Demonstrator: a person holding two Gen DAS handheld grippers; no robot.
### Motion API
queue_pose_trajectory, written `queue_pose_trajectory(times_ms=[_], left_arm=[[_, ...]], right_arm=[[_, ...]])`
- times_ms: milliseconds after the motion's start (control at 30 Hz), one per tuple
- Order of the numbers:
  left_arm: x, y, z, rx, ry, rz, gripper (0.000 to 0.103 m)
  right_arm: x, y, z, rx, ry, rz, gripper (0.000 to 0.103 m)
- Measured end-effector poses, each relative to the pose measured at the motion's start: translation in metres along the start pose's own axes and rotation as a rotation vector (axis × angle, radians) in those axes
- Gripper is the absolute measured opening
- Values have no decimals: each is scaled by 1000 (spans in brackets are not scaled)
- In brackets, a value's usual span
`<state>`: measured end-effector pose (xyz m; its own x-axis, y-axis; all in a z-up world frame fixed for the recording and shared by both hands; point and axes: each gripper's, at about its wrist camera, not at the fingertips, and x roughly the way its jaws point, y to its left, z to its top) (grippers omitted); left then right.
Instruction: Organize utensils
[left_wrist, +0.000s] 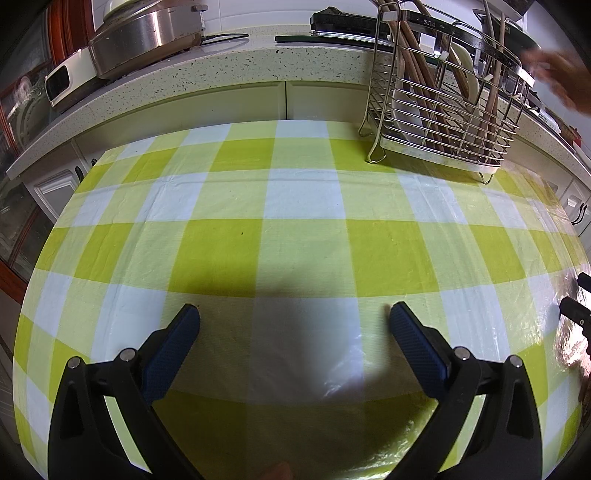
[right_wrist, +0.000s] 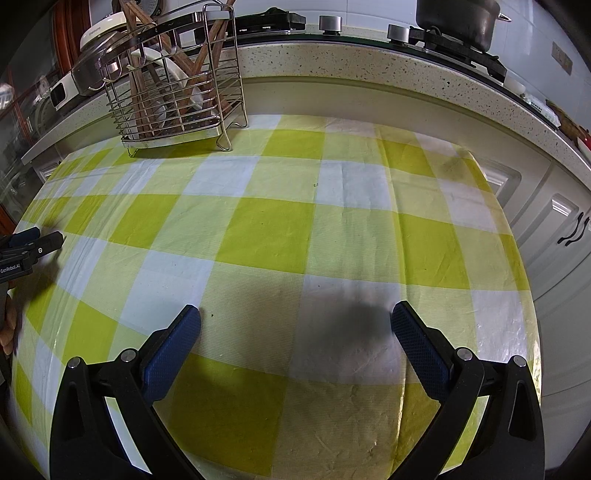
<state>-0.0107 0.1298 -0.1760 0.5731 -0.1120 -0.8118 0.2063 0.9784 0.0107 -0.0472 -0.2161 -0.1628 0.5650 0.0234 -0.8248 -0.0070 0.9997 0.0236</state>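
While both tongs (left_wrist: 294, 314) (right_wrist: 295, 314) are hanging spread and empty, you are facing stiff, light wooden utensils (right_wrist: 142, 99) graspable mid-handle.

Green, pale-yellow and white checked tablecloth (left_wrist: 303, 236) w/ a clear glossy plastic film over it, creased, shining at 3 o'clock in the left wrist view. Shiny chrome wire utensil rack (left_wrist: 443, 107) at 1 o'clock, holding matt brown wooden chopsticks and spoon handles (left_wrist: 417, 74) plus a smooth white glazed piece. Speckled polished stone countertop (right_wrist: 369, 62) at 12 o'clock. Dull dark metal pot (right_wrist: 458, 18). Left gripper (left_wrist: 294, 314) and right gripper (right_wrist: 295, 314): matt black plastic, blue textured rubbery pads (right_wrist: 173, 350), spread wide.
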Motion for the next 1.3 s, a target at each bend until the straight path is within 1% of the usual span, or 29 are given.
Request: queue_pose_trajectory(times_ms=[600, 633, 667, 700, 733, 767, 800, 833, 867, 900, 933, 967, 1000, 1067, 1100, 1133, 1167, 1200, 1233, 1267, 1300], left_arm=[[4, 0, 5, 1, 2, 0, 99], [2, 1, 3, -3, 0, 0, 98], [-3, 2, 0, -13, -11, 1, 98], [-13, 2, -6, -14, -42, -20, 98], [-31, 1, -15, 6, -85, -38, 98], [-46, 1, -22, 27, -116, -23, 98], [-65, 2, -30, 47, -158, 2, 99], [-91, 8, -42, 56, -231, 52, 99], [-111, 15, -51, 50, -288, 93, 99], [-125, 23, -56, 41, -320, 113, 99], [-135, 31, -59, 32, -336, 113, 99], [-144, 39, -62, 21, -346, 113, 99], [-154, 51, -67, 0, -355, 136, 99], [-166, 62, -75, -35, -390, 205, 99], [-174, 68, -83, -58, -417, 218, 99], [-179, 71, -88, -70, -432, 207, 99], [-182, 73, -90, -76, -438, 223, 99], [-186, 71, -94, -75, -440, 268, 98], [-192, 70, -98, -81, -459, 264, 98], [-199, 69, -103, -95, -479, 232, 99], [-203, 68, -108, -101, -477, 199, 99]], right_arm=[[0, 1, 0, 0, -1, -1, 97], [-1, 3, -1, 5, 2, -13, 96], [-4, 8, -2, 23, 17, -54, 96], [-13, 26, -6, 2, 27, -76, 96], [-23, 44, -11, -44, 5, -79, 96], [-36, 66, -18, -98, -33, -89, 96], [-51, 99, -27, -163, -85, -124, 96], [-59, 125, -32, -215, -122, -145, 96], [-67, 153, -34, -271, -171, -157, 96], [-79, 187, -35, -328, -256, -172, 96], [-86, 206, -34, -350, -304, -181, 96], [-92, 221, -32, -361, -327, -178, 96], [-100, 235, -29, -364, -335, -158, 96], [-118, 249, -35, -366, -368, -135, 96], [-126, 253, -40, -366, -377, -126, 96], [-132, 257, -46, -367, -378, -118, 96], [-138, 260, -52, -367, -376, -111, 96], [-143, 263, -58, -358, -365, -109, 96], [-146, 265, -63, -346, -350, -117, 96], [-149, 266, -68, -334, -340, -132, 96], [-152, 263, -73, -325, -338, -144, 96]])
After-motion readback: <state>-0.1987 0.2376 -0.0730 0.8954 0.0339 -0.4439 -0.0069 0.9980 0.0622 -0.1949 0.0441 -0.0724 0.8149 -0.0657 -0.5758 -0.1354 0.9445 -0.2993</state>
